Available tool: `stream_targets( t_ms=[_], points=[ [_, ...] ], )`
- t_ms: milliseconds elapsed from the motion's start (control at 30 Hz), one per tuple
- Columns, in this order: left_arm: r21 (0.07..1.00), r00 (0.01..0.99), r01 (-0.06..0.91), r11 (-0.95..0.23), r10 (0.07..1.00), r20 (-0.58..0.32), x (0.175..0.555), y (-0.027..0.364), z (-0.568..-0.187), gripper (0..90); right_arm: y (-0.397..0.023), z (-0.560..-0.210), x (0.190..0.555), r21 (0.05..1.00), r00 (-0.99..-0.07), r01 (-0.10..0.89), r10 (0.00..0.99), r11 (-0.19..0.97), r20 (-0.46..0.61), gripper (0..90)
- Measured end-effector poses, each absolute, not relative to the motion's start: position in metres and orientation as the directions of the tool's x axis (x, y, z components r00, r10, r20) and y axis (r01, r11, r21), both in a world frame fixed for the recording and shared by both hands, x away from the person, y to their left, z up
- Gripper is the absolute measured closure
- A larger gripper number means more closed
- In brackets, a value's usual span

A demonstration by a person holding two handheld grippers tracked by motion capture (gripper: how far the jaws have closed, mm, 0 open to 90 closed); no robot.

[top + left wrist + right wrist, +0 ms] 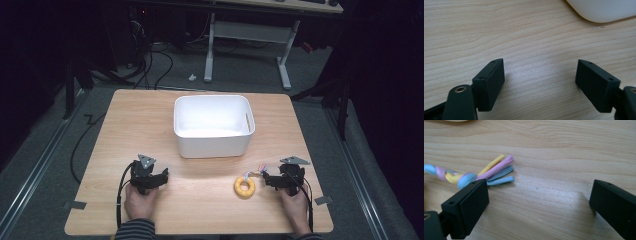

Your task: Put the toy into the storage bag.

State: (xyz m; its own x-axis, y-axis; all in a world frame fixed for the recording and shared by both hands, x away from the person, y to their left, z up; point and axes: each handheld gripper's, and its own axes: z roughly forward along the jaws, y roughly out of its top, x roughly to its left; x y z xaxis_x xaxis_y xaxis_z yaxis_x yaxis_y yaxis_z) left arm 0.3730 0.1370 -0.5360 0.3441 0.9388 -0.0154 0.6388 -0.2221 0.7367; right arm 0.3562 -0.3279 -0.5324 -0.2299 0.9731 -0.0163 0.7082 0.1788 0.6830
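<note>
A yellow ring toy [244, 187] lies on the wooden table [200, 210], with a braided tail of blue, pink and yellow strands [257, 170] running toward my right gripper [267, 180]. In the right gripper view the frayed end of that braid [496, 170] lies on the wood just beyond the left jaw, touching neither pad. My right gripper [537, 202] is open over bare wood. My left gripper [163, 177] rests at the table's near left, also open [539, 80], with only wood grain between its jaws. A white bin [212, 125] stands mid-table.
The bin's rounded corner [599, 10] shows at the top right of the left gripper view. A person's hands hold both grippers near the front edge. A desk frame [250, 45] and cables lie on the floor beyond the table.
</note>
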Motion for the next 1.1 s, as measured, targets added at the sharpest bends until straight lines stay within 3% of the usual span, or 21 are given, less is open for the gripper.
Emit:
stream_targets(
  t_ms=[433, 767, 867, 1100],
  points=[
    [0.738, 0.343, 0.638, -0.218, 0.939, -0.019, 0.3731, 0.137, -0.5361, 23.7, -0.327, -0.5324, 0.3569, 0.683, -0.235, 0.707, 0.972, 0.182, -0.016, 2.7],
    [0.737, 0.344, 0.638, -0.221, 0.939, -0.017, 0.373, 0.1369, -0.5361, 23.7, -0.3293, -0.5314, 0.3546, 0.676, -0.29, 0.702, 0.957, 0.225, -0.017, 3.5],
    [0.736, 0.345, 0.639, -0.223, 0.939, -0.015, 0.373, 0.137, -0.536, 23.7, -0.3317, -0.5299, 0.3522, 0.683, -0.299, 0.693, 0.954, 0.229, -0.016, 11.2],
    [0.737, 0.344, 0.638, -0.221, 0.939, -0.016, 0.373, 0.1369, -0.5361, 23.7, -0.3344, -0.5288, 0.3511, 0.69, -0.297, 0.688, 0.955, 0.227, -0.018, 18.2]
  ],
)
